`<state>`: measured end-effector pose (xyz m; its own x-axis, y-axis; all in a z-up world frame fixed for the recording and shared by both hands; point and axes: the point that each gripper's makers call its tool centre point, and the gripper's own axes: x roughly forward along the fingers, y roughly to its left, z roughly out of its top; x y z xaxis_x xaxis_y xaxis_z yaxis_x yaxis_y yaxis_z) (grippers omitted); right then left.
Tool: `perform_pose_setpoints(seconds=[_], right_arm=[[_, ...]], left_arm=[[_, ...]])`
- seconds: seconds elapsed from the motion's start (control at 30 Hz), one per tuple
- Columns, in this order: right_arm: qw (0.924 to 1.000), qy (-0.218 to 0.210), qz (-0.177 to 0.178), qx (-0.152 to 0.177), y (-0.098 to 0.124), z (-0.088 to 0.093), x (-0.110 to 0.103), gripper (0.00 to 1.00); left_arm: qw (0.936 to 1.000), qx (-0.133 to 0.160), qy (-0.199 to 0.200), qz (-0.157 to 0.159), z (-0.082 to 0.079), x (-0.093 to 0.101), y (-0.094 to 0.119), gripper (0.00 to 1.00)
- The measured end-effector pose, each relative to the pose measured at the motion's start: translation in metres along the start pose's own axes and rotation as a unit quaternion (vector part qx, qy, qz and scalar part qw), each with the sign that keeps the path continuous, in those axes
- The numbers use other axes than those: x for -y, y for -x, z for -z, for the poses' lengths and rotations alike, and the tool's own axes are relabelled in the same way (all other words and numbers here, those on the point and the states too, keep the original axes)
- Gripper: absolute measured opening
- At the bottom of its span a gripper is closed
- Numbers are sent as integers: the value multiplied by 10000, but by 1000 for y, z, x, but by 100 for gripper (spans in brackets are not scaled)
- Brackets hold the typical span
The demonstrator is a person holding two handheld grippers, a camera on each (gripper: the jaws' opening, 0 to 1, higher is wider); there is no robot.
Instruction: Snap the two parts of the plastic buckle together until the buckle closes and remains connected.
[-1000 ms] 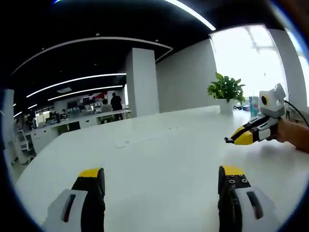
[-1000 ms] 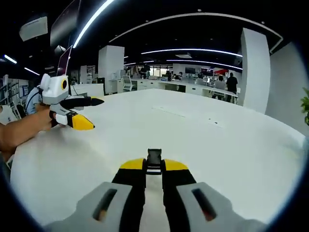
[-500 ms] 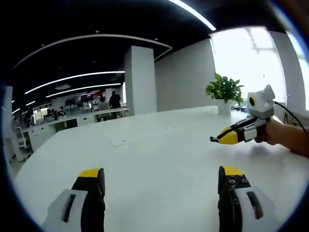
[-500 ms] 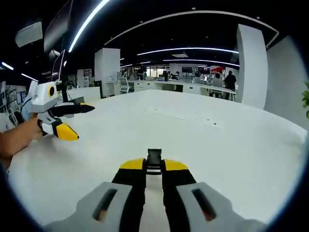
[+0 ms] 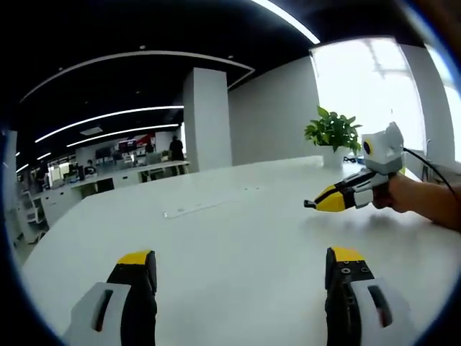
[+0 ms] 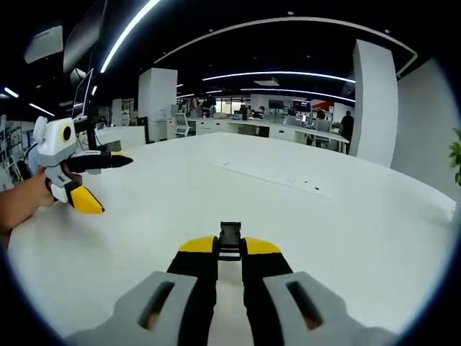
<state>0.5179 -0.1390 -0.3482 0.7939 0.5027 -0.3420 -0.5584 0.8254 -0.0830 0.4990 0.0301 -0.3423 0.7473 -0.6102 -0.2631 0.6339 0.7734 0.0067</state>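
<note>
Right now the right tongs (image 6: pixel 230 249) pinch a black buckle part (image 6: pixel 230 236) above the white tabletop (image 6: pixel 302 216), while the left tongs (image 5: pixel 241 263) gape wide, holding nothing. Best move: fetch the mating half first, then align both squarely before pressing.

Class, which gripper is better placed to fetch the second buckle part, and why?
Probably the left. The left gripper has its fingers spread wide and empty, while the right gripper is shut on a black buckle part. No second part shows on the white table.
</note>
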Motion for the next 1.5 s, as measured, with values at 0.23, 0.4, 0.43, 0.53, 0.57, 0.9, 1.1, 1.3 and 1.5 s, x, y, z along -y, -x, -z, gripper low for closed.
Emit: perform_pose_setpoints(seconds=[0.23,0.4,0.43,0.53,0.57,0.9,1.1,1.3,1.5], right_arm=[[9999,91,73,15,-11,-5,7,10],[9999,47,123,74,-22,-12,13,10],[9999,58,125,67,-25,-12,13,10],[9999,78,92,49,-32,-13,13,10],[9999,83,90,42,-34,-14,13,10],[9998,186,35,-2,-42,-12,11,10],[9999,145,70,21,-42,-12,15,10],[9999,148,57,-29,-43,-9,14,10],[9998,151,88,-15,-44,-10,14,10]], left_arm=[[10000,-13,-7,-1,0,0,0,99],[10000,-8,17,-20,0,-3,1,99],[10000,-9,22,-20,0,-3,0,99],[10000,-16,20,-23,1,-3,0,99],[10000,-16,17,-24,1,-3,0,99],[10000,-14,34,-6,1,0,-2,99],[10000,-74,-28,-19,3,1,-2,99],[10000,-58,-30,0,2,2,-3,99],[9999,53,4,-150,-3,-5,-1,99]])
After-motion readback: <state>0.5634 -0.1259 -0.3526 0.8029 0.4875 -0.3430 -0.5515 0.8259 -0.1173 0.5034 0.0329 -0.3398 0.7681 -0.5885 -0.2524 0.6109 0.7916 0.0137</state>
